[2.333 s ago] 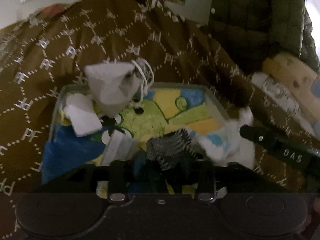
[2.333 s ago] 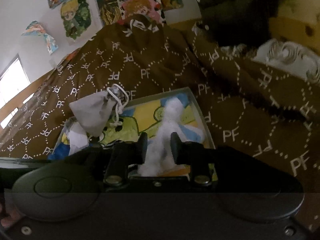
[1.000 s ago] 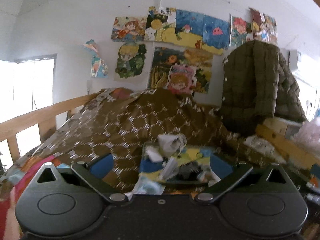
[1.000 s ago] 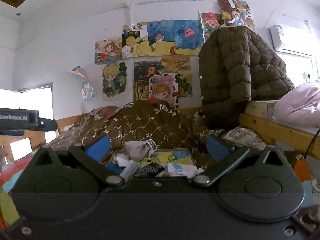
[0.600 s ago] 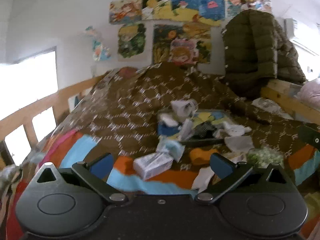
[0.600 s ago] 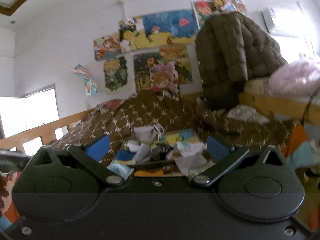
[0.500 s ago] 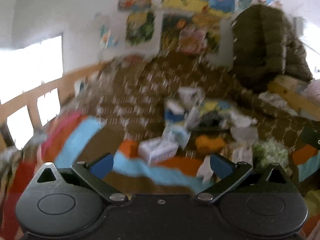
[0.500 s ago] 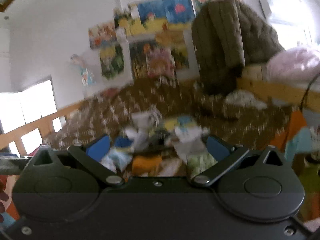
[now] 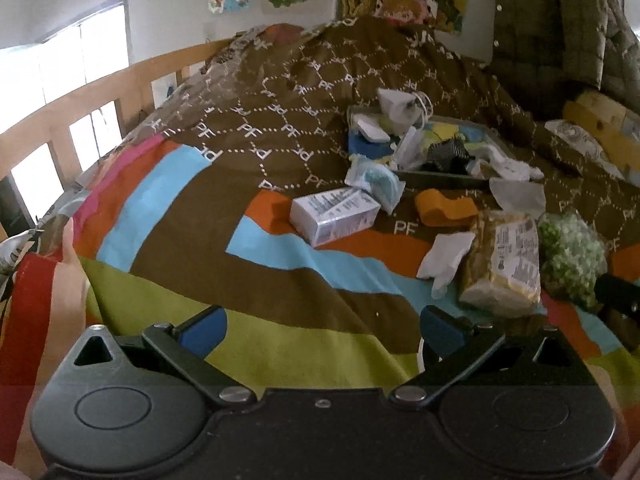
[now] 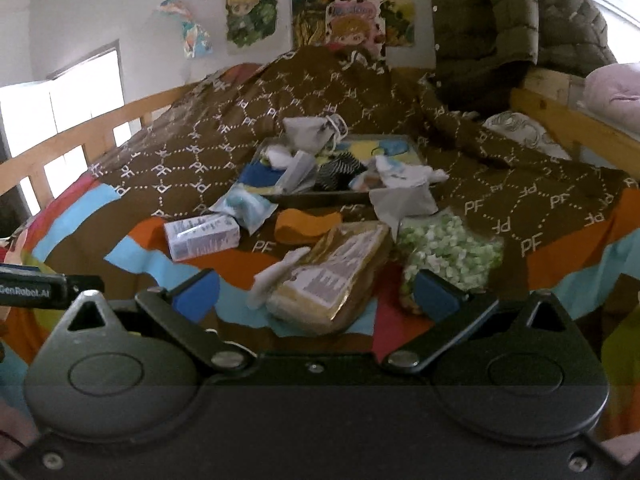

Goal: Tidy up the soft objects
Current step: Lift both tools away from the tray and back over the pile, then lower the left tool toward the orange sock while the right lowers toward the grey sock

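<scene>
Holding pouch, tray.

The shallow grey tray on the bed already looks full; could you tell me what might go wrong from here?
1. The shallow grey tray is heaped; the crumpled white cloth hangs over its front rim, so adding more may push things out.
2. The clear bag of green and white pieces lies against the flat yellow-brown packet; grabbing one may drag the other.

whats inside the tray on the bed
The tray holds a grey drawstring pouch, a black-and-white striped item and white soft pieces. Its picture-printed floor is mostly covered.
</scene>
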`<action>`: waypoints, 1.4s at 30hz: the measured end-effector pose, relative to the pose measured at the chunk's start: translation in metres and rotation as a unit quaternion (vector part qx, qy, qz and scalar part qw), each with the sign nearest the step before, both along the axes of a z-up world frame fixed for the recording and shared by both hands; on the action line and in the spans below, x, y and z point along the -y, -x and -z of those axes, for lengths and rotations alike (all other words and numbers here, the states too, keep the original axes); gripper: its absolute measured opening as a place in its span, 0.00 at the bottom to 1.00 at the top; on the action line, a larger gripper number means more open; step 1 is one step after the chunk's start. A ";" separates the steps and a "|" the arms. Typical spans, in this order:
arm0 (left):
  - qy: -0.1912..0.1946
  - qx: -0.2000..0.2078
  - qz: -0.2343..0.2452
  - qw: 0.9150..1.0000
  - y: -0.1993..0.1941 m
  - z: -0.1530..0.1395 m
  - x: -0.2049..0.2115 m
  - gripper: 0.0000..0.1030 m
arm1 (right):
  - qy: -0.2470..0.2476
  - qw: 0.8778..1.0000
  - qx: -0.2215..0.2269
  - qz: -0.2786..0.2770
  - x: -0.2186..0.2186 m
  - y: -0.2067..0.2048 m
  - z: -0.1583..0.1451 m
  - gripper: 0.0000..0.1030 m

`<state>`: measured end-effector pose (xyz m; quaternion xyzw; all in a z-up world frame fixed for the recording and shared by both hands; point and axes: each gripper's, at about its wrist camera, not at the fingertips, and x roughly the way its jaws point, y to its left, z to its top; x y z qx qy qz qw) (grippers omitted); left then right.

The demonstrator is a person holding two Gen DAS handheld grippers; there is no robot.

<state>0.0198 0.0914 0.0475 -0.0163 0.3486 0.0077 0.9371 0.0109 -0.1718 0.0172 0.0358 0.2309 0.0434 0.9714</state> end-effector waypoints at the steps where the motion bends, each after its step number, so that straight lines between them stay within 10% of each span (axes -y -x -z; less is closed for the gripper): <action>1: -0.003 -0.003 0.001 1.000 -0.001 0.001 0.002 0.99 | -0.001 1.000 -0.005 0.002 0.001 -0.002 0.001 0.99; 23: 0.022 -0.041 0.073 0.996 -0.050 0.029 0.017 0.99 | -0.048 0.995 -0.082 -0.003 0.005 -0.054 0.030 0.99; 34: 0.046 0.007 0.181 0.982 -0.097 0.039 0.037 0.99 | 0.096 0.994 -0.032 -0.045 0.007 -0.112 0.021 0.99; 42: 0.076 0.002 0.215 0.974 -0.123 0.053 0.039 0.96 | 0.067 0.995 -0.040 -0.067 0.025 -0.147 0.023 0.99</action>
